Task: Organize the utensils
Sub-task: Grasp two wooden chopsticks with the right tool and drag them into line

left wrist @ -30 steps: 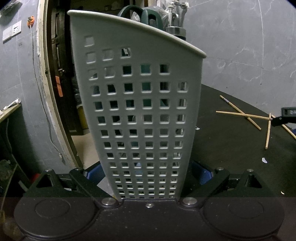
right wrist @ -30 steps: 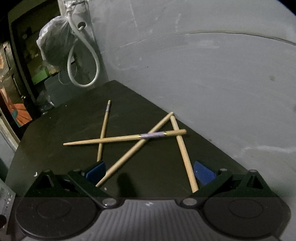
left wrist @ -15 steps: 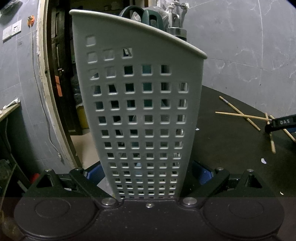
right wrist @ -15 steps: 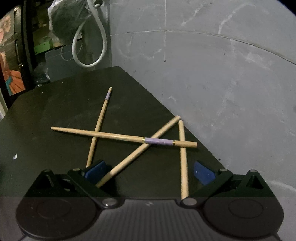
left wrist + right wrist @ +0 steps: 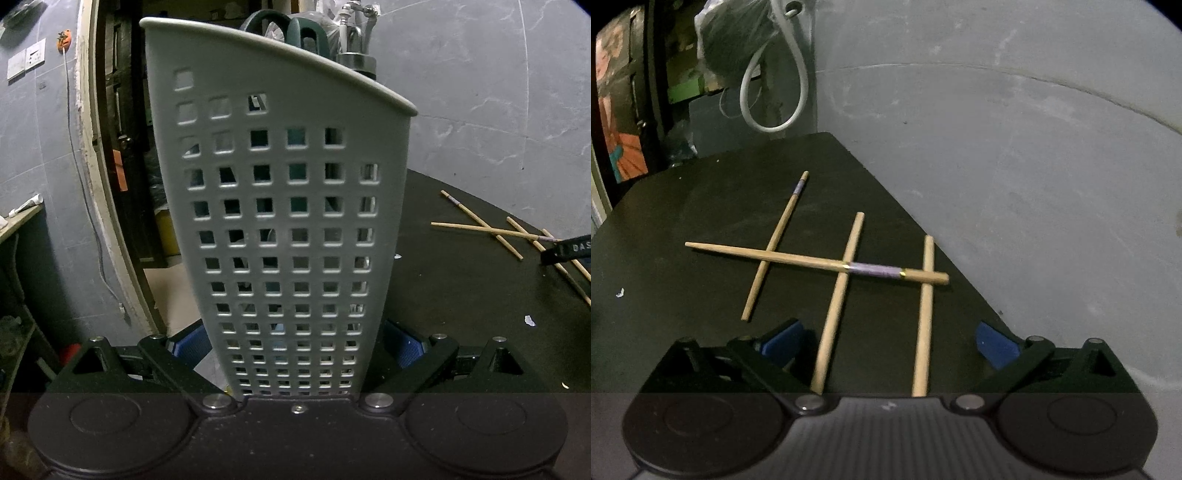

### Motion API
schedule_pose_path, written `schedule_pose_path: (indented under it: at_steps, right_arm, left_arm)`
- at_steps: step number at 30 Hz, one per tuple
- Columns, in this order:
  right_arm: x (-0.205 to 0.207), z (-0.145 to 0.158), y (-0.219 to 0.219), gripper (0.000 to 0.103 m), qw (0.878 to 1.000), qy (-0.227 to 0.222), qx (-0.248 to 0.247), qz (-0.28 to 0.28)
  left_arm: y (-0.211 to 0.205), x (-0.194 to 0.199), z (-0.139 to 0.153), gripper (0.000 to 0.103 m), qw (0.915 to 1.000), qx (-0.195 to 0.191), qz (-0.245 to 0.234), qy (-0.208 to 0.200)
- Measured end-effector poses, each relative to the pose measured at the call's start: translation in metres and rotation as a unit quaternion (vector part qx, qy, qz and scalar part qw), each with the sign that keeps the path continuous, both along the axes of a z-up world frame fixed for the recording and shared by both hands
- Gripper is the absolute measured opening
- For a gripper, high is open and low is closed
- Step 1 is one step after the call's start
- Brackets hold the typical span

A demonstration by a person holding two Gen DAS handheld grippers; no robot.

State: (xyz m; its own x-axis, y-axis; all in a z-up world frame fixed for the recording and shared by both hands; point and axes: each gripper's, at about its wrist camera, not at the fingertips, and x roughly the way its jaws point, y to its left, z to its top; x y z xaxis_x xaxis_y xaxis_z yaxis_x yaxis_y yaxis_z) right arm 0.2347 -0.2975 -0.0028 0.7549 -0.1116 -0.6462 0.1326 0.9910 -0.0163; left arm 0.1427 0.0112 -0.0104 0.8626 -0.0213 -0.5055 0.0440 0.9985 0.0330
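Chopsticks, four pale wooden ones [image 5: 820,261], lie loose on the black worktop [image 5: 683,332] (none binned yet); left tongs [image 5: 295,347] clamp the grey perforated plastic holder [image 5: 288,221], right tongs [image 5: 886,341] gape empty.

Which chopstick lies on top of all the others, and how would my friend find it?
Look at the black table by the grey wall, where four wooden chopsticks lie crossed. Three point away from you; the top chopstick lies sideways across them. It alone has a wide purple band with gold rings near its right end.
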Motion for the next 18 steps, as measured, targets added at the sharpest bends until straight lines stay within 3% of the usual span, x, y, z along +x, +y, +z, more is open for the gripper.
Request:
schedule_pose_path:
  at_steps: [3,7,18]
  right_arm:
    - [0.01,0.001,0.002,0.102,1.0,0.005,0.005,0.012]
    - [0.013,0.003,0.007,0.091,0.999,0.003,0.014,0.035]
    - [-0.002,0.007,0.016,0.044,0.996,-0.014,0.016,0.089]
  left_arm:
    - [0.0,0.0,0.0,0.098,1.0,0.0,0.001,0.001]
    - [0.0,0.0,0.0,0.098,1.0,0.0,0.002,0.002]
    - [0.001,0.0,0.0,0.098,1.0,-0.003,0.001,0.001]
